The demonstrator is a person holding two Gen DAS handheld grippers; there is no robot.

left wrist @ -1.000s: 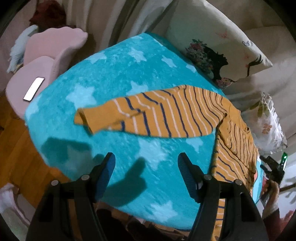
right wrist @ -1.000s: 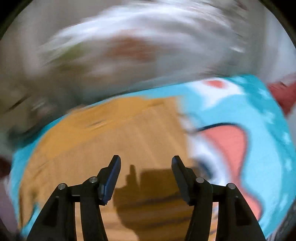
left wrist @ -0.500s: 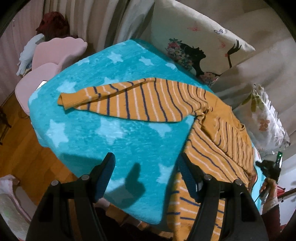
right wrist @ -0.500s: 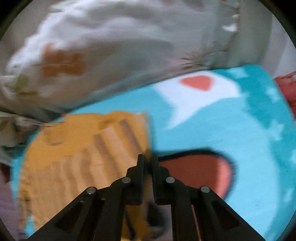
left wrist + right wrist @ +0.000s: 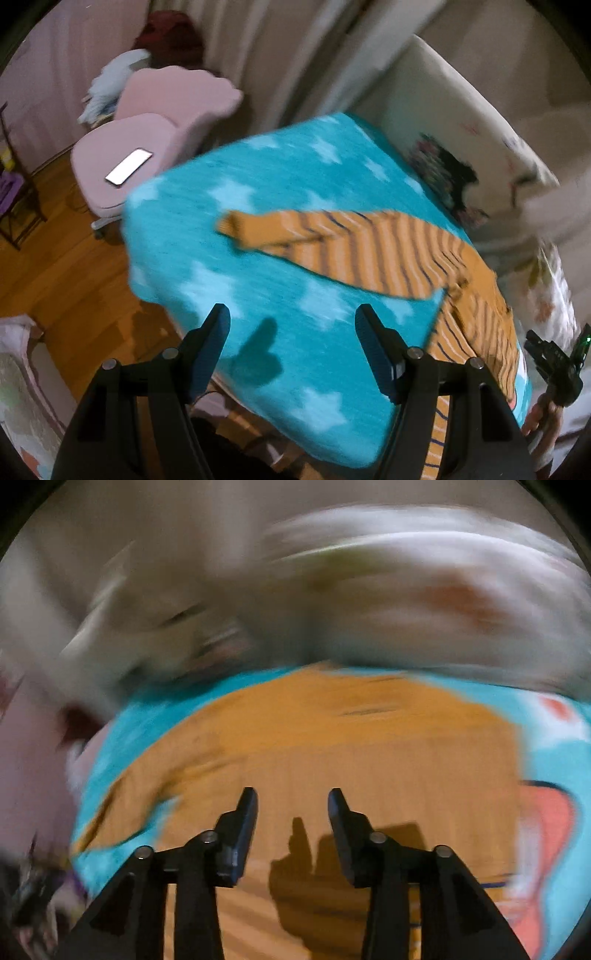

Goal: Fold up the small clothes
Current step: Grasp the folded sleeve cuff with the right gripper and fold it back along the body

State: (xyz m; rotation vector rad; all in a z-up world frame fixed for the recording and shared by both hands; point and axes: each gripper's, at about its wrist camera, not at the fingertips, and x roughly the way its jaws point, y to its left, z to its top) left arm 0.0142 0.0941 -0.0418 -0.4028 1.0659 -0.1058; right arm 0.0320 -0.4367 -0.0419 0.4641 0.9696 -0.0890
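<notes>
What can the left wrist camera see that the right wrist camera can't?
Only the left wrist view shows the pink chair with a phone on its seat, the wooden floor, the sweater's long striped sleeve stretched across the blanket, and the open left gripper.

Only the right wrist view, which is very blurry, shows the red-orange shape printed on the blanket and the right gripper, jaws apart and just opening, nothing between them.

Both show the orange striped sweater lying on the turquoise blanket, with pale cushions behind.
</notes>
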